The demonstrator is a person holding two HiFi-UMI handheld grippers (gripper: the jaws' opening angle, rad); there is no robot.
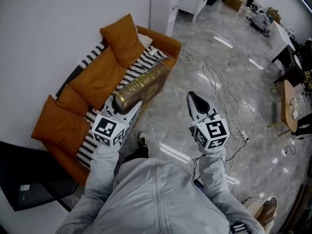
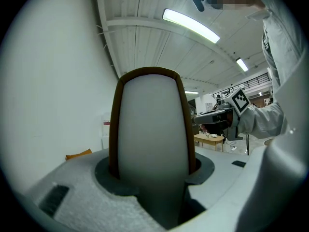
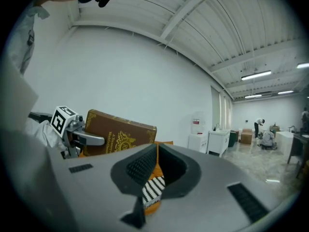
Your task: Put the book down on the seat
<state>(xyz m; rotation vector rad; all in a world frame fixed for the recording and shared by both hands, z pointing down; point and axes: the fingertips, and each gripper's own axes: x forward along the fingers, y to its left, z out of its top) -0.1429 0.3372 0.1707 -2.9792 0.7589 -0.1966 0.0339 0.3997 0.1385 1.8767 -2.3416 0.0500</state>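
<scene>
A thick brown book (image 1: 144, 86) with gold print juts out over the front edge of the orange sofa (image 1: 97, 74), above its black-and-white striped seat cover (image 1: 141, 65). My left gripper (image 1: 122, 104) is shut on the book's near end. In the left gripper view the book's (image 2: 152, 129) pale page edge and brown covers stand upright between the jaws of my left gripper (image 2: 152, 173). My right gripper (image 1: 195, 99) hangs over the floor to the right of the book, shut and holding nothing. The right gripper view shows the book (image 3: 120, 134) at the left, beyond my right gripper (image 3: 155, 151).
Orange cushions (image 1: 122, 38) lean on the sofa's back. A white cabinet (image 1: 163, 11) stands past the sofa's far end. Cables (image 1: 214, 77) trail over the marble floor on the right. A black object (image 1: 29, 189) lies at the lower left, and a wooden table (image 1: 292, 101) is at the right edge.
</scene>
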